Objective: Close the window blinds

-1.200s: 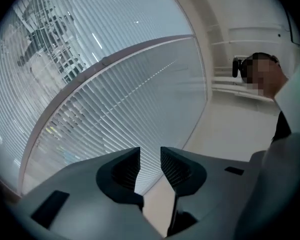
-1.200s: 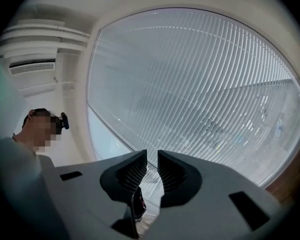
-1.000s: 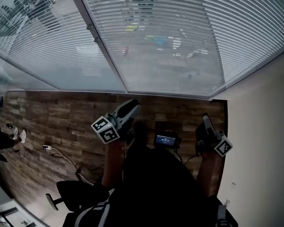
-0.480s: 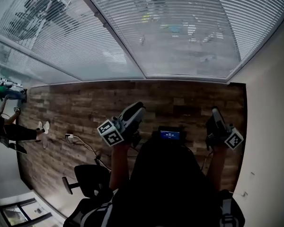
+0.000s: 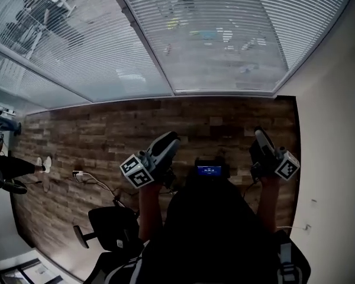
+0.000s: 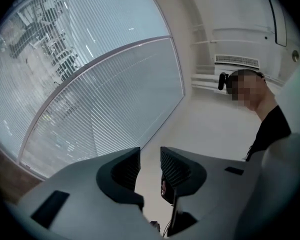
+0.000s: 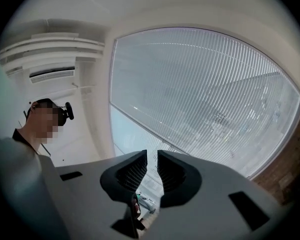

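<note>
White slatted window blinds [image 5: 225, 34] ahead of me, beyond the wood floor [image 5: 106, 129], my left gripper [image 5: 169, 138] and right gripper [image 5: 259, 135] well short of them, jaws drawn nearly together, both empty.
</note>
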Action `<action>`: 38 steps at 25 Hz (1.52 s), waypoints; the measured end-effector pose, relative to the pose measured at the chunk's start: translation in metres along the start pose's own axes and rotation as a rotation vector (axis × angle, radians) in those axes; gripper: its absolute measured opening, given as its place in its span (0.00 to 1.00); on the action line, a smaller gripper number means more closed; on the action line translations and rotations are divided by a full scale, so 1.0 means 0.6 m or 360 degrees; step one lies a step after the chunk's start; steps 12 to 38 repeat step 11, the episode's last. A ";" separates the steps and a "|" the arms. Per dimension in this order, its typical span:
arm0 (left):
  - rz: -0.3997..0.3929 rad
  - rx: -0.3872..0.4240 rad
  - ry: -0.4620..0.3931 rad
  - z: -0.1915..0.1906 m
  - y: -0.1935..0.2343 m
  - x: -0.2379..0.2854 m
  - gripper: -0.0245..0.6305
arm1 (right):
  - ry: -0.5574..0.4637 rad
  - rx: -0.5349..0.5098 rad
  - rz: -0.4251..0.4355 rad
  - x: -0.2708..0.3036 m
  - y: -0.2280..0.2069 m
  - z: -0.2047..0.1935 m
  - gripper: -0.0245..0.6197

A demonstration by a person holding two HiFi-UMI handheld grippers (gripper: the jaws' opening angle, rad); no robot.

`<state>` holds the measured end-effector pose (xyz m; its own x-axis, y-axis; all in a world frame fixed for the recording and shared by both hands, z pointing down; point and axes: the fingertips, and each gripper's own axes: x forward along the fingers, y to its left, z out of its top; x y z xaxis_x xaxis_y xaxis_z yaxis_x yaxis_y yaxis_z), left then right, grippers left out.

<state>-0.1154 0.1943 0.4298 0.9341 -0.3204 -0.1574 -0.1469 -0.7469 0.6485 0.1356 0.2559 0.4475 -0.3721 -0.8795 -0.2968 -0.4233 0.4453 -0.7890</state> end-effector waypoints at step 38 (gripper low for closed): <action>-0.0131 -0.0134 0.0016 -0.059 -0.026 -0.130 0.25 | 0.0022 0.0067 -0.0176 -0.079 0.117 -0.158 0.15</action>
